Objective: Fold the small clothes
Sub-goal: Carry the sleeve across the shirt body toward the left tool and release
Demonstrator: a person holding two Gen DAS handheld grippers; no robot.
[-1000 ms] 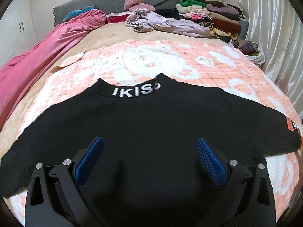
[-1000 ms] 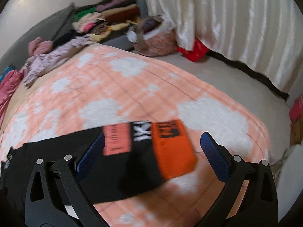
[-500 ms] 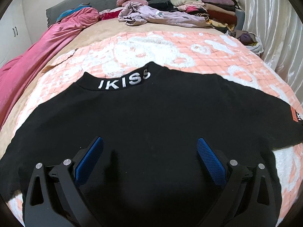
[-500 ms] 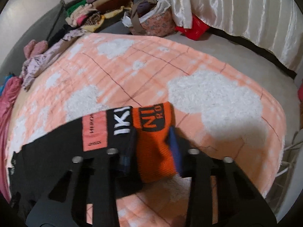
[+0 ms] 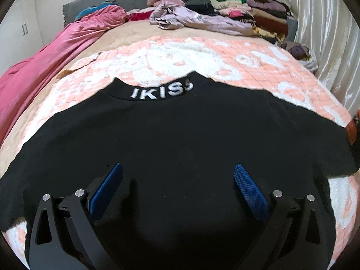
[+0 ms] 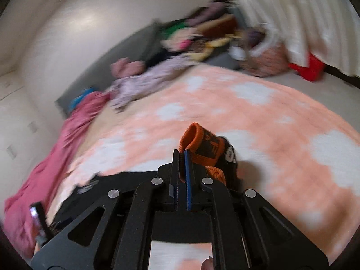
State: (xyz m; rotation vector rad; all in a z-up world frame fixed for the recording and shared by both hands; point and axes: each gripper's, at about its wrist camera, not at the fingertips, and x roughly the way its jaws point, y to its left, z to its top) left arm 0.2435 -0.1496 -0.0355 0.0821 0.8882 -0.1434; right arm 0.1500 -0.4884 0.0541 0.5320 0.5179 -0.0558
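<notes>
A black top (image 5: 180,139) lies spread flat across the middle of the left wrist view, on a peach-and-white blanket (image 5: 202,54) that covers the bed. Its collar, lettered "IKISS" in white, sits just above frame centre, and one sleeve runs off to the right edge, where an orange patch shows.

The left hand-held gripper (image 5: 178,189) hovers over the lower body of the top at the bottom of the frame, its blue pads (image 5: 249,189) spread wide apart with nothing between them.

In the right wrist view, much blurred, the right hand-held gripper (image 6: 181,166) sits at lower centre, pinched tight on the orange cuff (image 6: 198,144) of the top's sleeve. The cuff bunches up just above and to the right of the fingertips, raised off the blanket (image 6: 270,121).

At the top of the left view a pile of clothes (image 5: 247,13) rests at the head of the bed, a lilac garment (image 5: 193,20) sprawls beside it, and a pink quilt (image 5: 56,51) trails down the left side. A pale curtain (image 5: 326,33) hangs at the right.
</notes>
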